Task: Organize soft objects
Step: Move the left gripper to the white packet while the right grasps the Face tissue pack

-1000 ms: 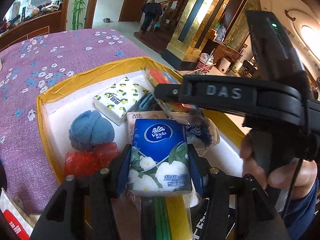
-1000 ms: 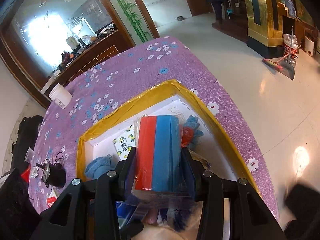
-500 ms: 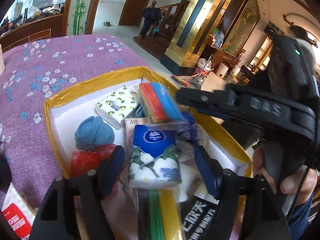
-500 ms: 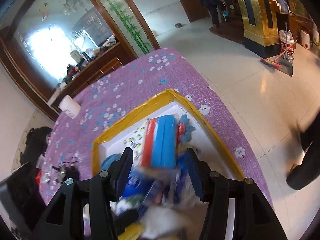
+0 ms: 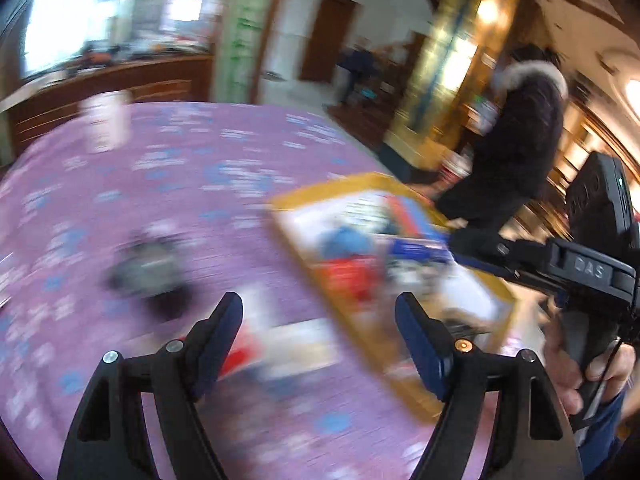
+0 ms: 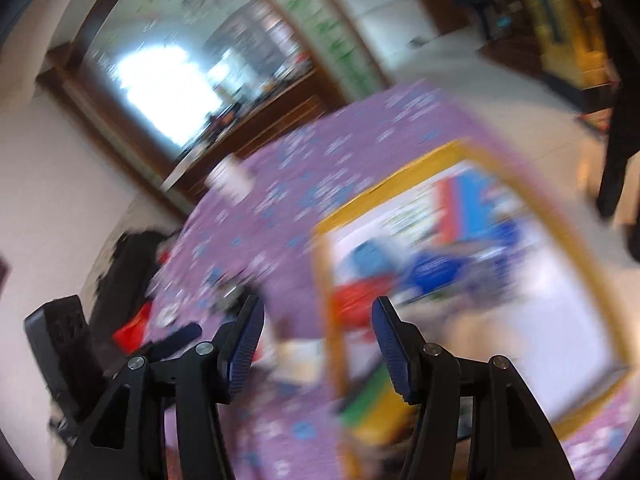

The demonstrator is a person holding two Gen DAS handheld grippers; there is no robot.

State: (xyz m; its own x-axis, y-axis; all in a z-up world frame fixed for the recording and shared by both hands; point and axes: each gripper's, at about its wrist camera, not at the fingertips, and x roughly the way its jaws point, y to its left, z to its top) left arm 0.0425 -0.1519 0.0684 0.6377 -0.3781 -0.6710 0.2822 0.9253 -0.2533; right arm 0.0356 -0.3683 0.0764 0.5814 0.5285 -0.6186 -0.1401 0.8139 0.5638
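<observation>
Left wrist view: the picture is heavily blurred. The left gripper [image 5: 319,330] has its 2 jaws spread apart and opening, with nothing between them; only the purple flowered cloth [image 5: 168,184] shows in the gap. The yellow-rimmed box [image 5: 404,376] sits on that cloth to the right of the gripper, its white floor crowded with soft objects: a blue bundle [image 5: 346,240], a red packet [image 5: 348,280] just in front of it, a blue tissue pack [image 5: 416,250] to the right, and a red-and-blue pack [image 5: 406,210] toward the far side. A dark, indistinct object [image 5: 146,272] lies on the cloth to the left of the box. At the right edge a hand [image 5: 588,372] grips the handle of the right gripper, whose black body [image 5: 576,268] reaches over the box. A person in a dark coat [image 5: 516,148] stands beyond the table.

Right wrist view: also blurred. The right gripper [image 6: 318,342] has its jaws parted and opening, and they hold nothing. The box [image 6: 432,160] lies ahead and to the right, and the near left rim shows between the jaws. Inside, the red-and-blue pack [image 6: 466,204] stands at the far side, the blue tissue pack [image 6: 434,272] near the middle, the red packet [image 6: 360,300] and blue bundle [image 6: 362,254] toward the left wall. Details of the smaller items cannot be made out.
</observation>
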